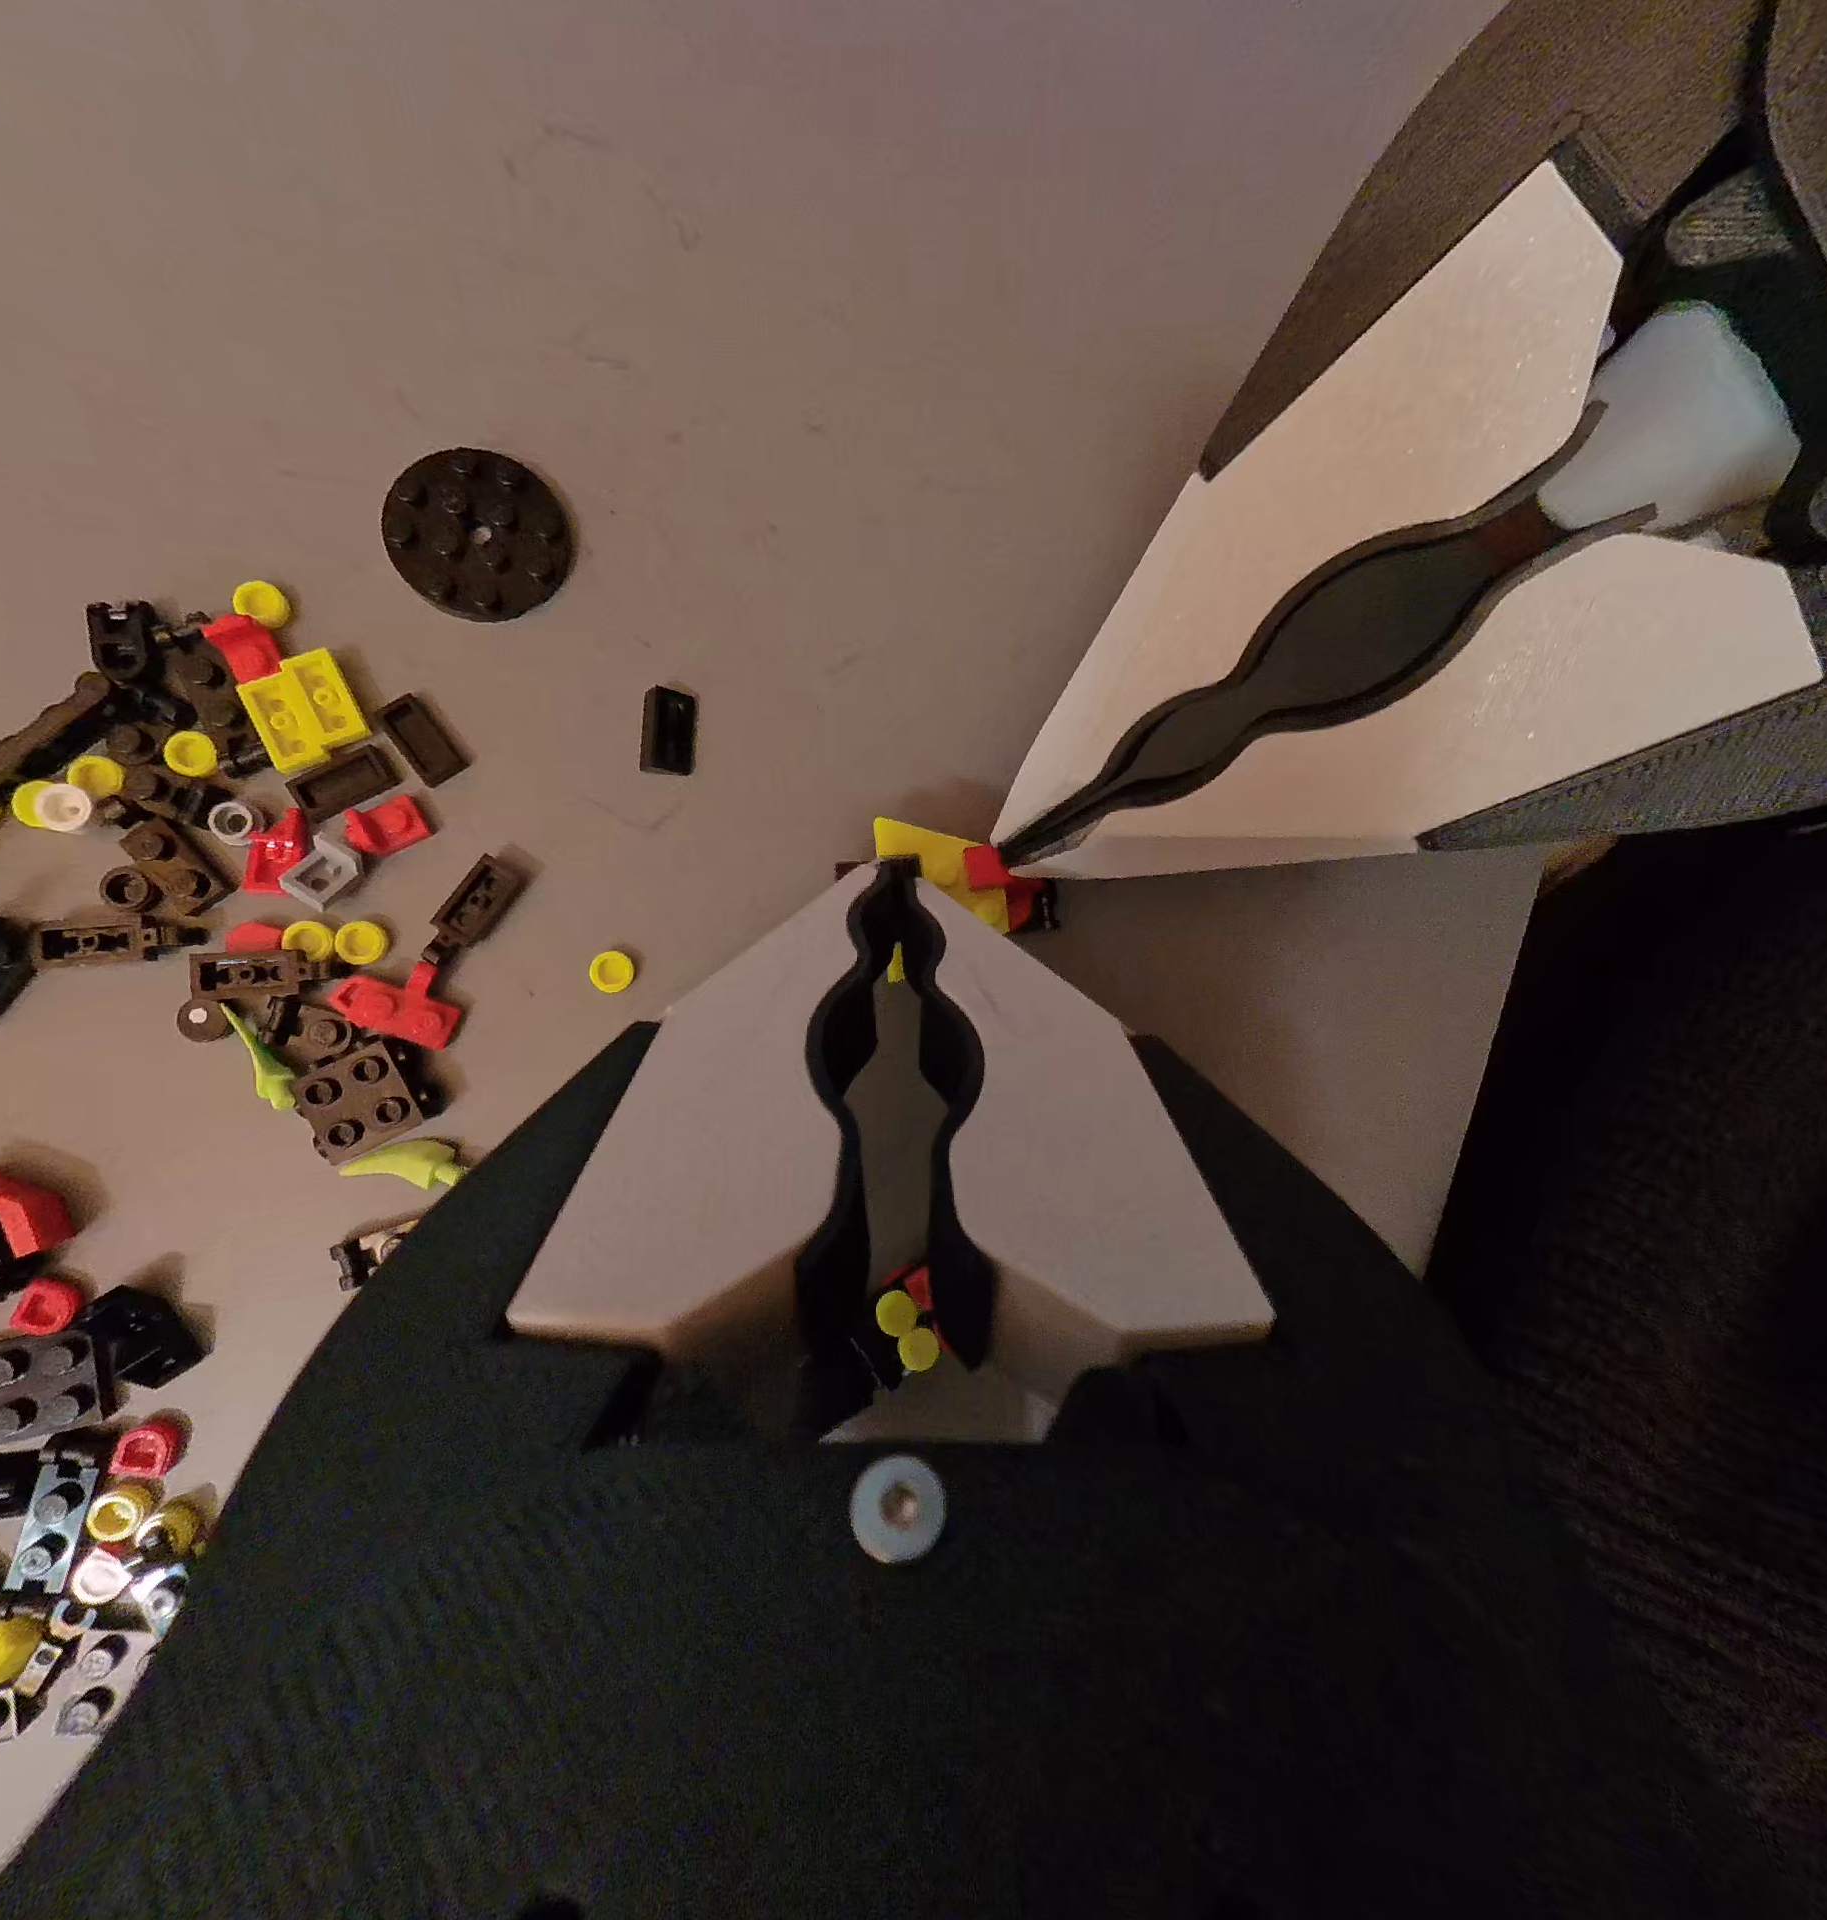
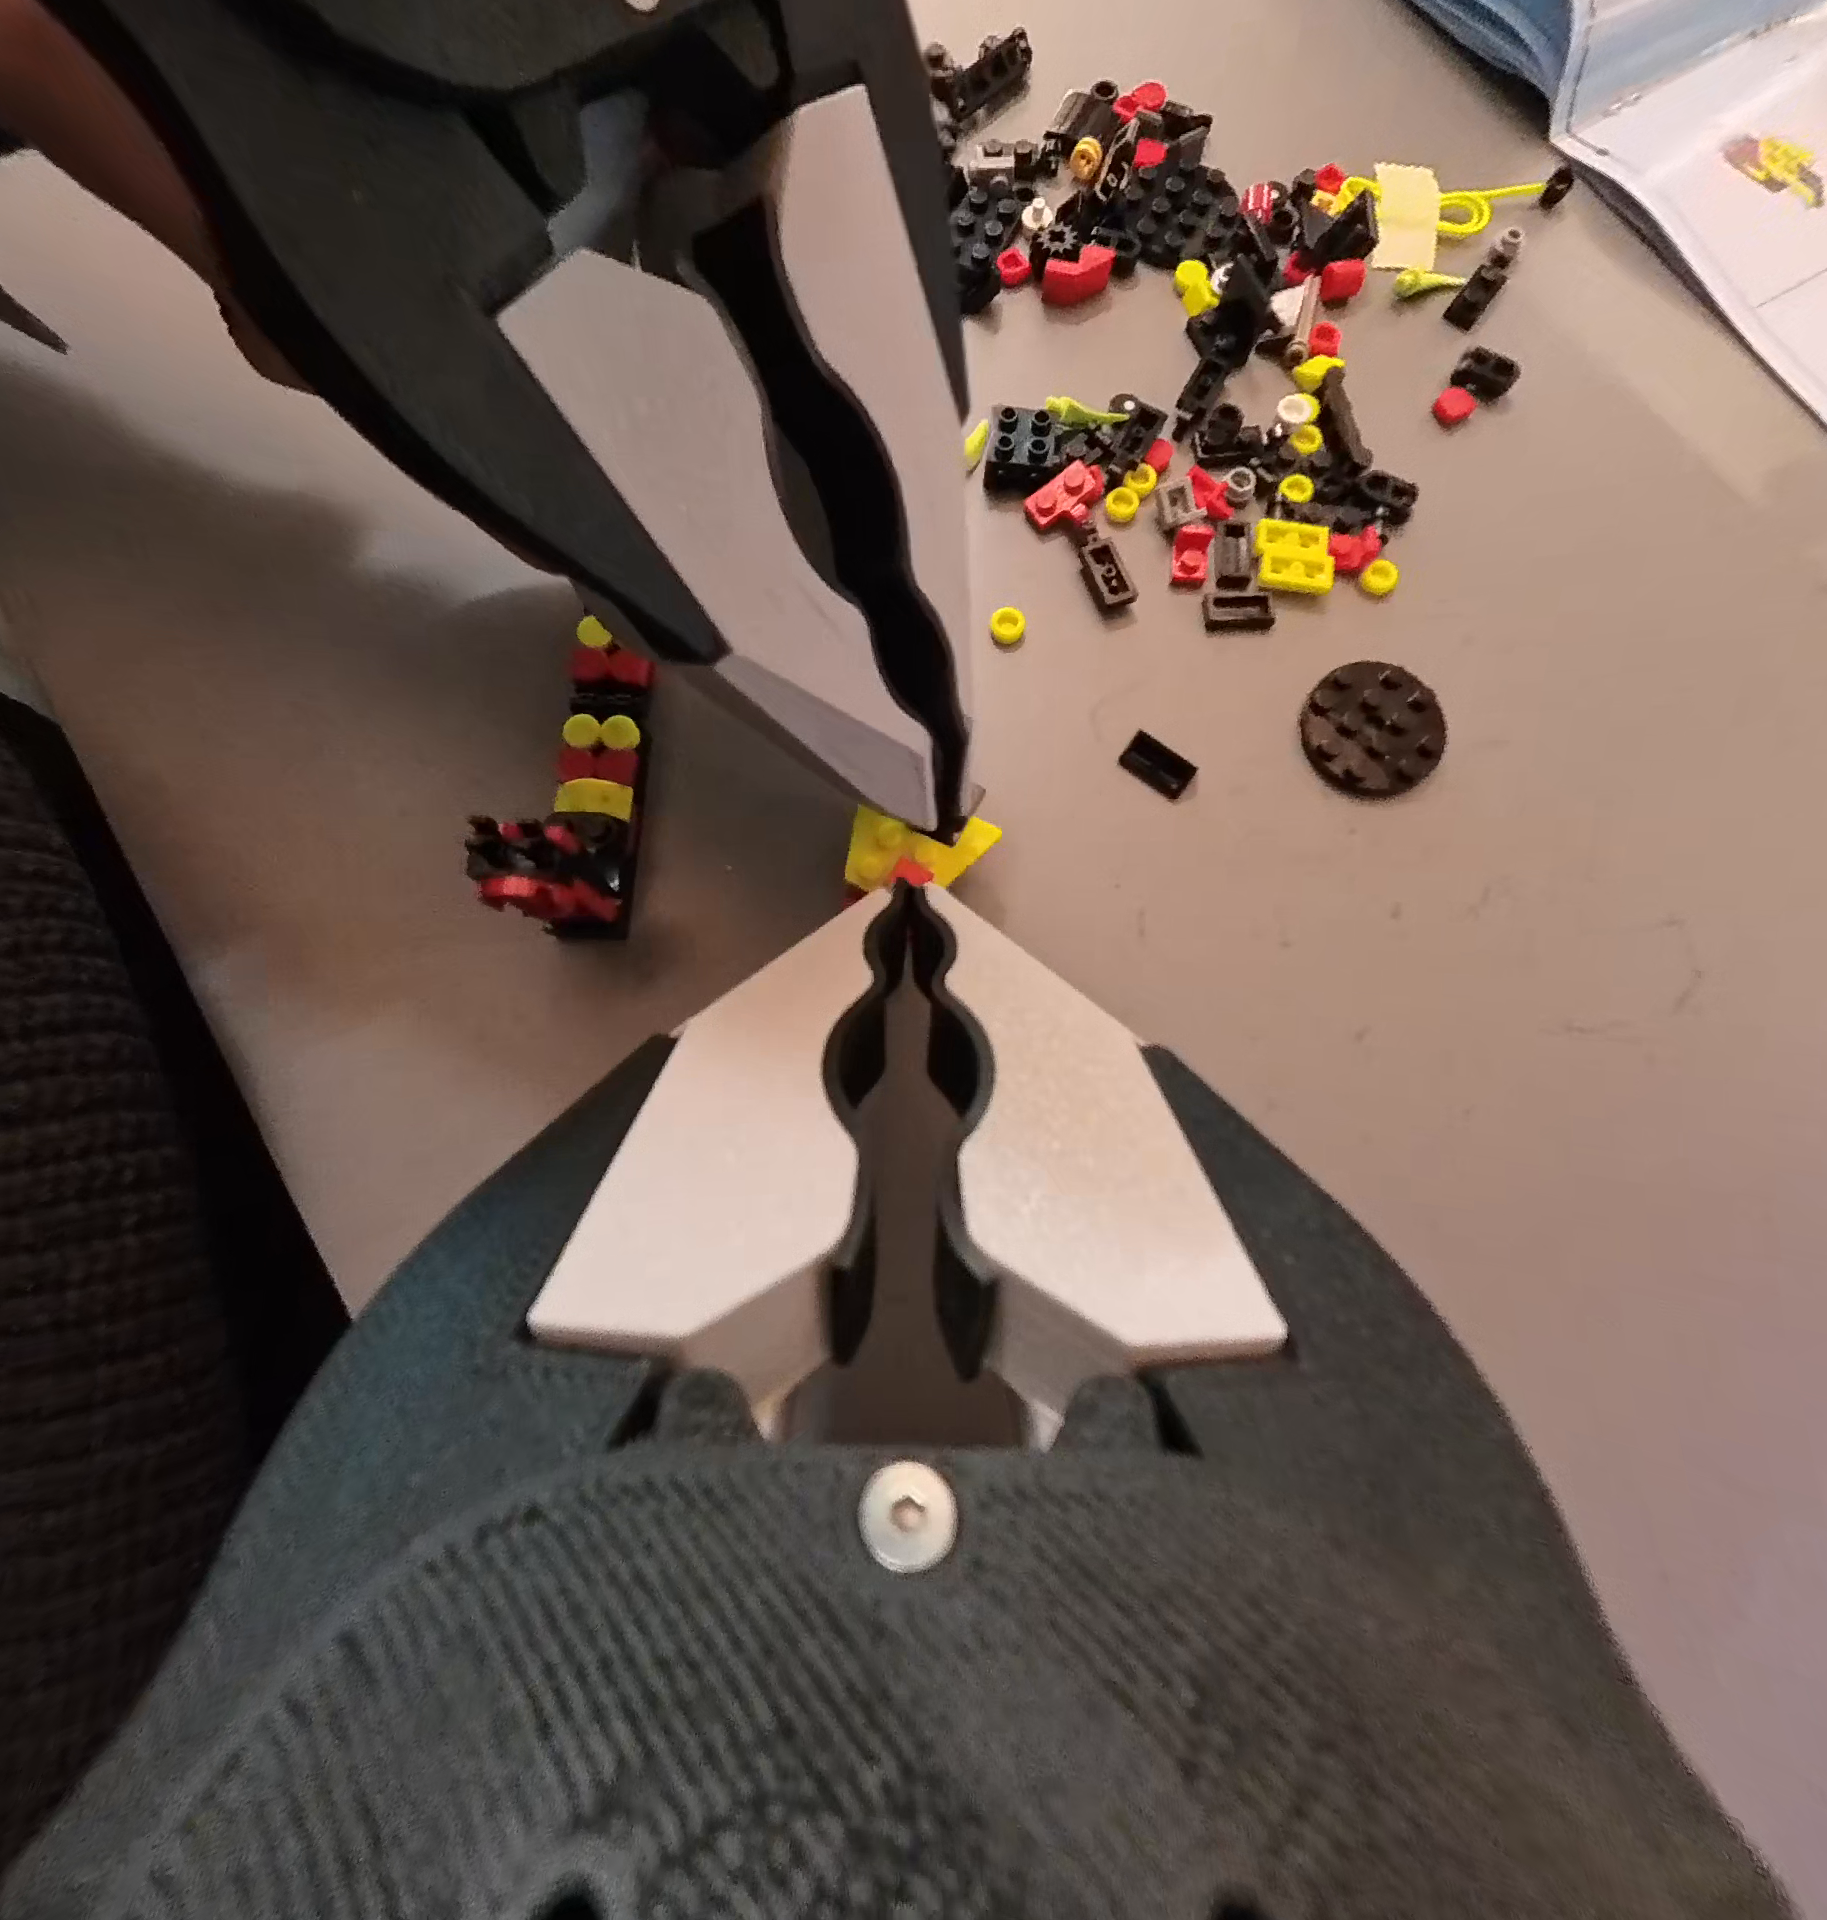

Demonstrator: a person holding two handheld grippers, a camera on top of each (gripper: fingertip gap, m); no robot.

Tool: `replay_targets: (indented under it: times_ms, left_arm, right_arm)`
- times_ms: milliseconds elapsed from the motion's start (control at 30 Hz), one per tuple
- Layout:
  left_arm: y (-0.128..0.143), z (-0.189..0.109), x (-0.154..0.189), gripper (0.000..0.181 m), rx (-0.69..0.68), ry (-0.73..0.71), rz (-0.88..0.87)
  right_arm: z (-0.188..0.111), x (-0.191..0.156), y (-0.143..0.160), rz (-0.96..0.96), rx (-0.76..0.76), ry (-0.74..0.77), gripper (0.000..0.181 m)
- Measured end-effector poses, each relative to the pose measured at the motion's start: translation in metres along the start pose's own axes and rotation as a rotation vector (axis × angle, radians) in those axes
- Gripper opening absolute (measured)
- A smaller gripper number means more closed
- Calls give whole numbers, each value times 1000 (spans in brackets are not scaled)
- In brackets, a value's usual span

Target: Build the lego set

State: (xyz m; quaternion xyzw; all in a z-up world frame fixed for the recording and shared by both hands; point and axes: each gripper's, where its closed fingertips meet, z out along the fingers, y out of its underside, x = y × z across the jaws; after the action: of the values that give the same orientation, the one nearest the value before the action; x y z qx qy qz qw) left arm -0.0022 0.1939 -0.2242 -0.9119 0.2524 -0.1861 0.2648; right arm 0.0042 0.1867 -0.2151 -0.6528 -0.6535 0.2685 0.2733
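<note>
A small yellow wedge plate [image 1: 914,844] [image 2: 878,844] sits between both gripper tips near the table's front edge. My left gripper [image 1: 896,871] is shut on the edge of it; in the right wrist view the left gripper [image 2: 948,826] comes down from above. My right gripper [image 2: 904,896] is shut on a small red piece [image 2: 911,878] [image 1: 982,864] that rests on the yellow plate; in the left wrist view it [image 1: 1000,854] enters from the upper right. A partly built black, red and yellow model [image 2: 597,790] lies on the table to the left.
A pile of loose black, red and yellow pieces [image 1: 265,831] [image 2: 1252,364] covers the far side. A round black plate [image 2: 1373,729], a black tile [image 2: 1156,764] and a yellow stud [image 2: 1007,625] lie apart. An instruction booklet [image 2: 1740,208] is at the back right. Dark fabric [image 2: 57,1039] borders the table edge. The grippers are tip to tip, or close to it.
</note>
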Motion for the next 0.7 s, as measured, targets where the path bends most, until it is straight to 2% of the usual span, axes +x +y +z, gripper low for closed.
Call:
replay_targets:
  times_ms: [167,300,467,700]
  left_arm:
    - [1,-1,0,0,-1,-10,3]
    - [2,-1,-1,0,-2,-10,-4]
    - [1,-3,-2,0,4,-5,-15]
    - [1,-6,-4,0,10,-9,-21]
  right_arm:
    - [1,0,-1,-14,1,11,0]
    - [-2,4,-3,58,46,-27,0]
    - [-1,0,2,193,43,-131,20]
    - [-5,16,16,143,-23,-10,24]
